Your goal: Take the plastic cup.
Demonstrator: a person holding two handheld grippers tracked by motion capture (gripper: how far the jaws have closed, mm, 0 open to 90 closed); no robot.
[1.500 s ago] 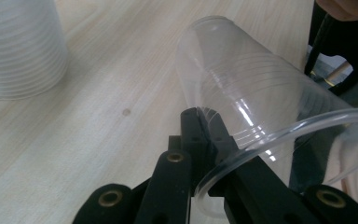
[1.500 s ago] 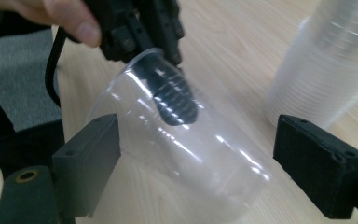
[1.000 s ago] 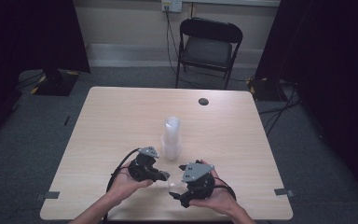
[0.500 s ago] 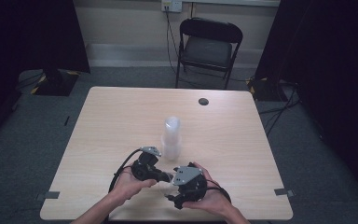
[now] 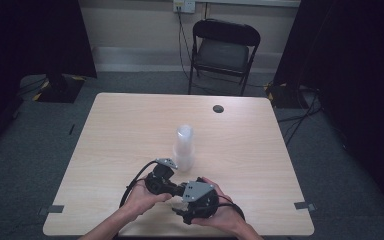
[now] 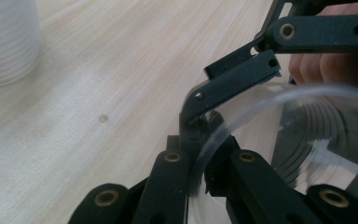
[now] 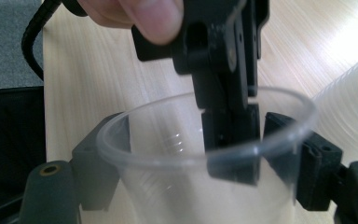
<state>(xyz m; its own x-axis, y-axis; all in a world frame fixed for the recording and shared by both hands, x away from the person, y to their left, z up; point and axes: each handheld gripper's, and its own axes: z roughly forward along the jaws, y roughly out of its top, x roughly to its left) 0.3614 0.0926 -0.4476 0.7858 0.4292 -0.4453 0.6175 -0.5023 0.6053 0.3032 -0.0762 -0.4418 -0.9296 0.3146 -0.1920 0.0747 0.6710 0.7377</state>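
Both grippers have drawn together near the table's point(image 5: 130, 125) front edge since a second ago, when they sat apart; the right gripper point(image 5: 192, 197) has swung in toward the left gripper point(image 5: 167, 182) until they meet. On the pale wooden table, just beyond the hands, stands a tall stack of clear cups point(image 5: 184, 147), with a small dark disc point(image 5: 218, 108) well apart near the far edge. A black folding chair point(image 5: 225, 50) waits behind the table. In the right gripper view, a single clear cup point(image 7: 205, 158) sits between that gripper's two jaws, which press its sides. The left gripper's jaws are closed thinly on the cup's rim point(image 6: 205, 144), one jaw inside, one outside.
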